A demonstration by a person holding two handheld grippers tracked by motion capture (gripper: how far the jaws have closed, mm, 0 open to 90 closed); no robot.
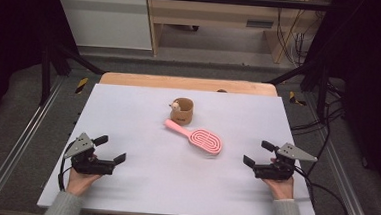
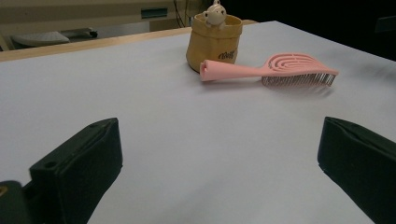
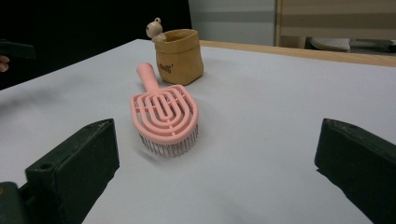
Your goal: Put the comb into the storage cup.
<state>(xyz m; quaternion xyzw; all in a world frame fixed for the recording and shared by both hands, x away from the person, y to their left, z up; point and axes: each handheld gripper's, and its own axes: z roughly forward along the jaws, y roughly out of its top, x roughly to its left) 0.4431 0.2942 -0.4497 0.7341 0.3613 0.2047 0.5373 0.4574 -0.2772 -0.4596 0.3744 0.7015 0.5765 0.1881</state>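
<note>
A pink hairbrush (image 1: 199,137) (image 2: 275,68) (image 3: 164,113) lies bristles down near the middle of the white table (image 1: 138,184), its handle pointing toward a small tan bag (image 1: 182,111) (image 2: 214,41) (image 3: 180,56). A little figurine (image 1: 175,106) (image 2: 215,13) (image 3: 154,29) peeks over the bag's rim. My left gripper (image 1: 111,149) (image 2: 219,163) rests near the front left, open and empty. At the front right my right gripper (image 1: 259,153) (image 3: 217,163) is also open, holding nothing. Both point inward at the brush from a distance.
A wooden strip (image 1: 187,83) runs along the table's far edge. Black frame rails (image 1: 21,137) flank both sides, and cables (image 1: 323,196) trail at the right. A wooden cabinet (image 1: 214,14) stands on the floor beyond.
</note>
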